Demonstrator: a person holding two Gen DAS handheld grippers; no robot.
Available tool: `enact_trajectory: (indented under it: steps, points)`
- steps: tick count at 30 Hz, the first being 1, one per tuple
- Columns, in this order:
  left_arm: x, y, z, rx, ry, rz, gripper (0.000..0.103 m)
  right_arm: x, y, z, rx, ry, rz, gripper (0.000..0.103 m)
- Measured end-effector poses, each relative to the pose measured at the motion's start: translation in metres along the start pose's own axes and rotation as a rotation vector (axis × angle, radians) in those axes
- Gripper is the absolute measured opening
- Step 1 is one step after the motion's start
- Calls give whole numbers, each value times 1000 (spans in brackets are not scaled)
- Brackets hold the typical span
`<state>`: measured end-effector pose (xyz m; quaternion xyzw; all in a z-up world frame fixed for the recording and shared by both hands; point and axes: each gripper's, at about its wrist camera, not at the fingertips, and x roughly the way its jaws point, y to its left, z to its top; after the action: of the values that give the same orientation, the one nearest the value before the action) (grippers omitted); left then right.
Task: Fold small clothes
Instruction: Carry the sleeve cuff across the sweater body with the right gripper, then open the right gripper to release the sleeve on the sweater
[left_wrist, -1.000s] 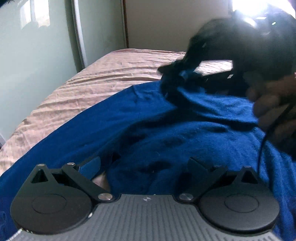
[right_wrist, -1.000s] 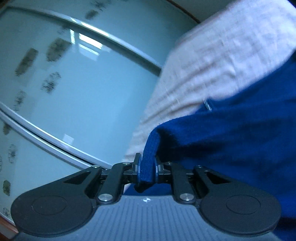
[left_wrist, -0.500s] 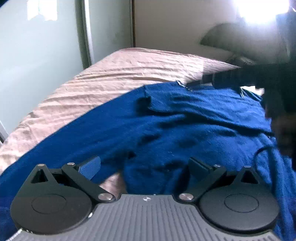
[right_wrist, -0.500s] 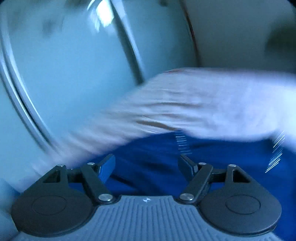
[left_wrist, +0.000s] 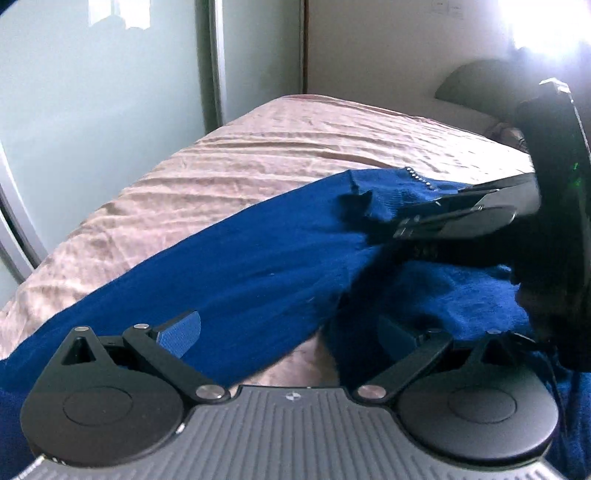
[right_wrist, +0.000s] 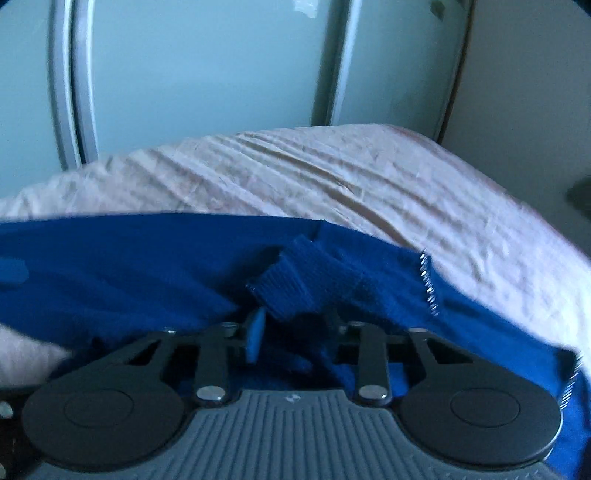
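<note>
The blue knit sweater (left_wrist: 258, 266) lay on the bed (left_wrist: 280, 147), soft and fuzzy, with a ribbed cuff (right_wrist: 284, 288) and a short row of metal zipper teeth (right_wrist: 428, 284) at one edge. In my left wrist view its long axis ran diagonally, from lower left up toward the right. The bed's cover was a pale pinkish sheet, wrinkled in long creases. My left gripper (left_wrist: 291, 336) stood wide apart, grasping nothing, low over the cloth. My right gripper (right_wrist: 291, 332) was closing, with bunched sweater fabric between its jaws near the cuff; whether the pads already pressed on it I could not tell. Pale green glass sliding doors (right_wrist: 203, 74) with grey frames stood beyond the bed, and a plain wall (left_wrist: 369, 48) beside them.
</note>
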<state>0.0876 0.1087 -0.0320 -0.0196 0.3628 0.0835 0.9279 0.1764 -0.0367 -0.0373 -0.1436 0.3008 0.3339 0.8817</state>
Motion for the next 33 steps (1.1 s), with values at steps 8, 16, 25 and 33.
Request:
enact_trajectory:
  steps: [8, 16, 25, 33]
  points:
    - [3, 12, -3, -36, 10, 3, 102, -12, -25, 3, 273, -52, 198, 5]
    - [0, 8, -7, -16, 15, 8, 102, -2, -7, 3, 258, 5, 289, 9]
    - [-2, 8, -15, -16, 27, 35, 102, -26, -34, -7, 386, -31, 295, 21]
    - [-22, 12, -23, -19, 6, 68, 102, -28, -21, -9, 388, -44, 262, 35]
